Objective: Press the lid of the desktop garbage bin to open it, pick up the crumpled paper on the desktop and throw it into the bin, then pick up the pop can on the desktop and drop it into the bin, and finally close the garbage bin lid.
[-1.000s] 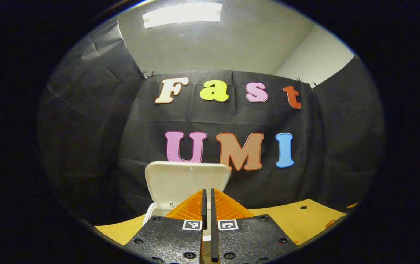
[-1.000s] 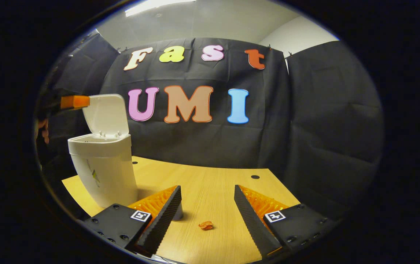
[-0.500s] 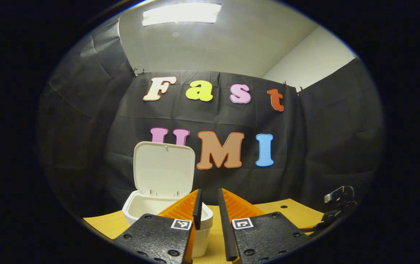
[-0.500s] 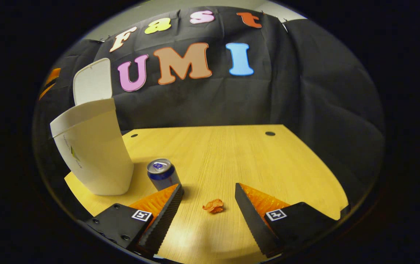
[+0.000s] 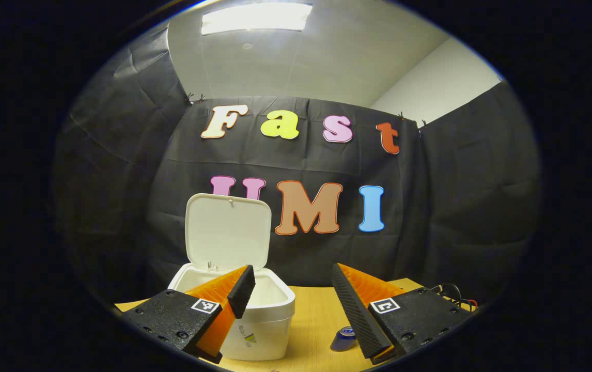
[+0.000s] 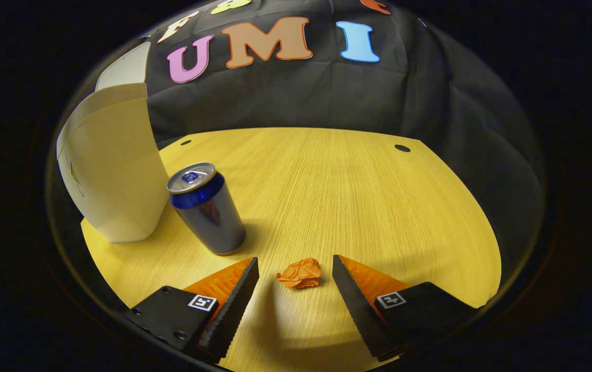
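Straddling the crumpled paper point(image 6: 299, 273) beside the pop can point(image 6: 206, 208), the spread right gripper point(image 6: 295, 268) likely needs to pinch it next, bin lid point(image 5: 227, 231) already up.

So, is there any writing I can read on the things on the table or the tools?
Bin: small print beside a logo on its side, too small to read.
Can: no readable text; too blurred.
Left tool and right tool: square black-and-white code patterns, no words.
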`<state>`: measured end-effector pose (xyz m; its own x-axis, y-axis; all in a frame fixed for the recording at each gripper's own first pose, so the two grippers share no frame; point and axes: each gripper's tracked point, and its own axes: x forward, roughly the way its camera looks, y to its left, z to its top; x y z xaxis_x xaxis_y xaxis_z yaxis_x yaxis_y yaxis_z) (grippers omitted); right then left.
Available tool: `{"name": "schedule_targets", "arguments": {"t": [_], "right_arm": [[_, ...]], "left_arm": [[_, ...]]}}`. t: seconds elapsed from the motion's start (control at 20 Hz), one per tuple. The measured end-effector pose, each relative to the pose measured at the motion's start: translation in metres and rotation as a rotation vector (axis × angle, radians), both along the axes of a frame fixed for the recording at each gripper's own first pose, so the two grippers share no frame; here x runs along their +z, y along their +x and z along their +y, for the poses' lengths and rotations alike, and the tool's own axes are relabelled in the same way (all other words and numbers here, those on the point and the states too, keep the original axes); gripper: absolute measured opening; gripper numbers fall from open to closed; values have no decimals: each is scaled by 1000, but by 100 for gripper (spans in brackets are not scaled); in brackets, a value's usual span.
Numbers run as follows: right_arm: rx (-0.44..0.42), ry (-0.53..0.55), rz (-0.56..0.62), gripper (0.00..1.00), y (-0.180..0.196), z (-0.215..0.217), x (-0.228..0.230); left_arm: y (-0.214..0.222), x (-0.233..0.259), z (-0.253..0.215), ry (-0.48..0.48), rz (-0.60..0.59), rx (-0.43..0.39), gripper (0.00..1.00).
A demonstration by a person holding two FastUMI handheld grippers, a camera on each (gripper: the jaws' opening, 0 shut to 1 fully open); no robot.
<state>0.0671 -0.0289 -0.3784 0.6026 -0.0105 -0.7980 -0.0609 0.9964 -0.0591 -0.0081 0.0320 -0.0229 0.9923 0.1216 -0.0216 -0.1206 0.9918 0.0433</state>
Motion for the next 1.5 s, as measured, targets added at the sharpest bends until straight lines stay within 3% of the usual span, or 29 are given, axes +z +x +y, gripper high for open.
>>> {"name": "schedule_targets", "arguments": {"t": [0.2, 0.3, 0.45, 0.55, 0.75, 1.0, 1.25, 1.5], "right_arm": [[-4, -7, 56, 83, 3, -3, -11], [4, -23, 82, 70, 3, -6, -17], [16, -42, 92, 40, 1, -12, -11], [24, -57, 90, 33, 2, -14, -7], [45, -43, 24, 29, 14, -6, 29], [177, 60, -133, 29, 50, 34, 145], [356, 229, -266, 29, 87, 127, 248], [516, 381, -309, 29, 108, 225, 298]], "left_arm": [[-1, -2, 5, -5, 3, 19, 90], [0, -3, 8, -1, 6, 26, 90], [2, -5, 10, -4, 8, 30, 90], [4, -6, 9, -8, 11, 28, 90], [4, -8, 7, -11, 12, 17, 90], [7, -18, -3, -31, 36, -9, 89], [2, -23, -10, -57, 52, -35, 90], [-5, -19, -1, -33, 46, -4, 90]]}}
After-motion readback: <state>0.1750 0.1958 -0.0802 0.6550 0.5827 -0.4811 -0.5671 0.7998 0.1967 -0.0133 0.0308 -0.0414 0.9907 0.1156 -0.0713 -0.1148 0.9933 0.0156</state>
